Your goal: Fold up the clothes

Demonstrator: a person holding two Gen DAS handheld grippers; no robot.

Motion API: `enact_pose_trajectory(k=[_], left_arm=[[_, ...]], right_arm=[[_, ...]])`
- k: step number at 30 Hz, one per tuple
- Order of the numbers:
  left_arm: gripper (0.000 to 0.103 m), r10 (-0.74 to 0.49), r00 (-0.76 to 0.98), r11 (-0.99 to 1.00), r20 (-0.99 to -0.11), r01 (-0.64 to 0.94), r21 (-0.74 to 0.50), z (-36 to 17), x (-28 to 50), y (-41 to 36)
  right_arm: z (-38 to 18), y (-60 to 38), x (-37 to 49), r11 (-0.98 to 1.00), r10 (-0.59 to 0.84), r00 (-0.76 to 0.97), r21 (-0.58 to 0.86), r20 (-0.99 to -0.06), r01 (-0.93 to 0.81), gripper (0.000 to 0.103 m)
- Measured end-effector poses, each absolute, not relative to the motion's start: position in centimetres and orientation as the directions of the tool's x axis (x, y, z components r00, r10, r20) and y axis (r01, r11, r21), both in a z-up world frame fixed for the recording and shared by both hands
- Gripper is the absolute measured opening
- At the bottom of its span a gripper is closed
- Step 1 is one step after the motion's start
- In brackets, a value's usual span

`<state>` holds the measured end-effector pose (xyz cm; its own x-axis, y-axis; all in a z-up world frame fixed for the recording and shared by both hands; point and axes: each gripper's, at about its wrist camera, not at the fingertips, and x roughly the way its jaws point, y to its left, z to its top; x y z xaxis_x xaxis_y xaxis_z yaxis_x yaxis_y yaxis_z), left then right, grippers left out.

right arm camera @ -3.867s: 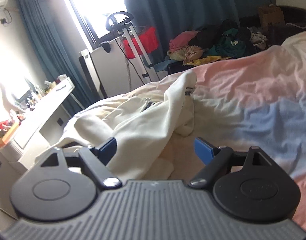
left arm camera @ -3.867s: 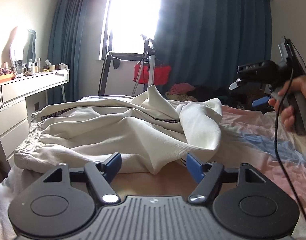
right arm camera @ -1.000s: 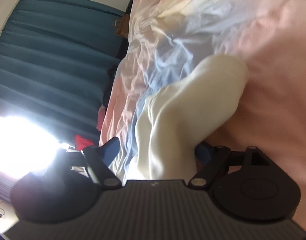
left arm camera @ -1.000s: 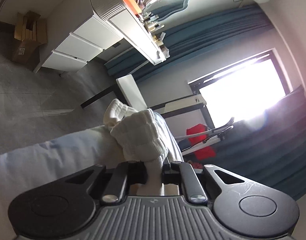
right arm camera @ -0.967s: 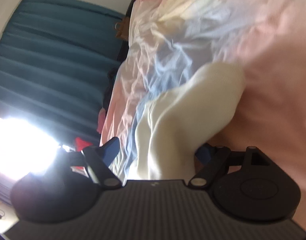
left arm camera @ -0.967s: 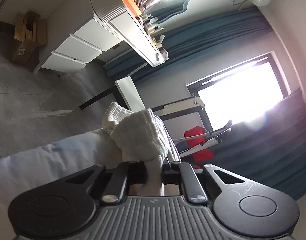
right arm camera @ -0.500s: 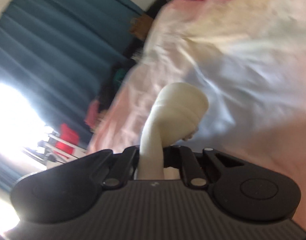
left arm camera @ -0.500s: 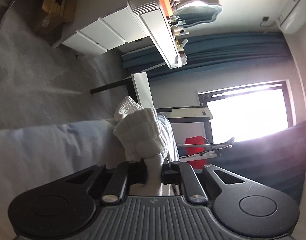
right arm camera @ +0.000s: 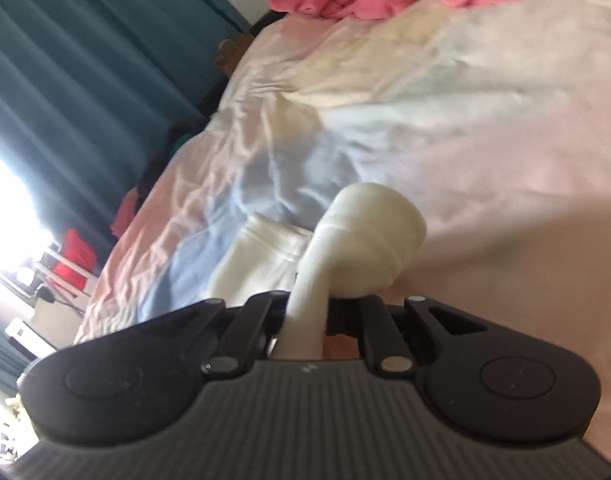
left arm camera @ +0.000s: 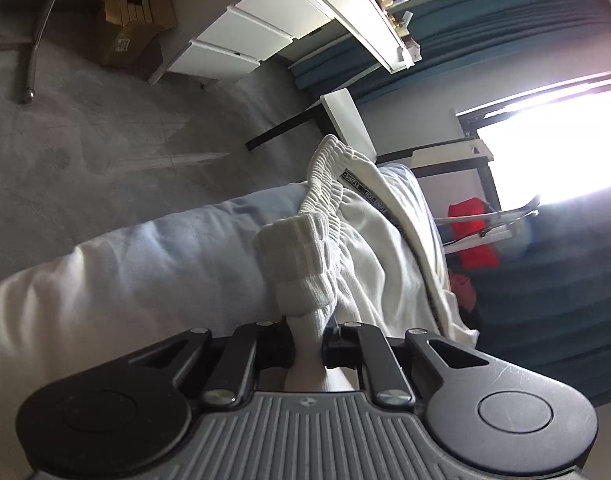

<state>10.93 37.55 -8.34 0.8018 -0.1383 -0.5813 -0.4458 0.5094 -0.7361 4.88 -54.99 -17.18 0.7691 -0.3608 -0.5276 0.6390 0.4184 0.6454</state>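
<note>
Most of the white pants (left arm camera: pixel 369 248) on the bed (left arm camera: pixel 125 280) were cut off from view, a band on them read "SIMPLE", and the left gripper (left arm camera: pixel 307 340) and right gripper (right arm camera: pixel 305 312) each had jaws squeezed tight on a bunched bit of them.

Blown-out glare from the window (left arm camera: pixel 553 136), strong fisheye bending at edges, right view softly blurred.

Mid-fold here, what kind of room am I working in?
Most likely a bedroom: a bed with a pastel sheet, a white dresser topped with small bottles, and dark blue curtains at the window.
</note>
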Motion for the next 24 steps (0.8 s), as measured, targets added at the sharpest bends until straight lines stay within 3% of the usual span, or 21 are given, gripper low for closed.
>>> enact_pose_trajectory(k=[6, 8, 9, 10, 11, 12, 14, 19, 24], left_arm=[[0.026, -0.043, 0.756, 0.655, -0.653, -0.472, -0.59, -7.0, 11.1, 35.3], [0.049, -0.011, 0.743, 0.683, -0.669, -0.483, -0.547, -6.1, 11.1, 34.5], [0.057, 0.0, 0.737, 0.695, -0.676, -0.486, -0.53, -5.7, 11.1, 34.2], [0.075, 0.015, 0.727, 0.705, -0.687, -0.495, -0.508, -5.3, 10.8, 34.0], [0.086, 0.036, 0.718, 0.714, -0.695, -0.505, -0.485, -4.9, 10.5, 33.7], [0.088, 0.057, 0.715, 0.726, -0.697, -0.508, -0.463, -4.4, 10.2, 33.3], [0.091, 0.092, 0.717, 0.756, -0.691, -0.502, -0.42, -3.1, 9.6, 32.3], [0.099, 0.143, 0.779, 0.842, -0.611, -0.42, -0.338, 0.6, 8.2, 28.3], [0.099, 0.111, 0.842, 0.928, -0.527, -0.278, -0.249, 3.9, 8.1, 22.7]], right_arm=[[-16.3, -54.0, 5.7, 0.455, -0.376, 0.746, 0.591, -0.55, 0.666, 0.013], [-15.6, -53.9, 5.9, 0.468, -0.375, 0.734, 0.568, -0.567, 0.677, 0.016], [-15.2, -53.7, 5.8, 0.471, -0.375, 0.728, 0.558, -0.574, 0.683, 0.023], [-14.8, -53.5, 5.7, 0.474, -0.377, 0.721, 0.548, -0.581, 0.689, 0.03], [-14.4, -53.2, 5.5, 0.478, -0.378, 0.725, 0.55, -0.576, 0.686, 0.049], [-14.1, -52.9, 5.2, 0.481, -0.38, 0.732, 0.555, -0.566, 0.679, 0.072], [-13.0, -52.1, 4.6, 0.502, -0.389, 0.742, 0.549, -0.547, 0.668, 0.086], [-8.8, -48.4, 4.8, 0.64, -0.373, 0.79, 0.483, -0.486, 0.598, 0.086], [-4.0, -43.9, 5.7, 0.782, -0.316, 0.858, 0.401, -0.404, 0.477, 0.086]])
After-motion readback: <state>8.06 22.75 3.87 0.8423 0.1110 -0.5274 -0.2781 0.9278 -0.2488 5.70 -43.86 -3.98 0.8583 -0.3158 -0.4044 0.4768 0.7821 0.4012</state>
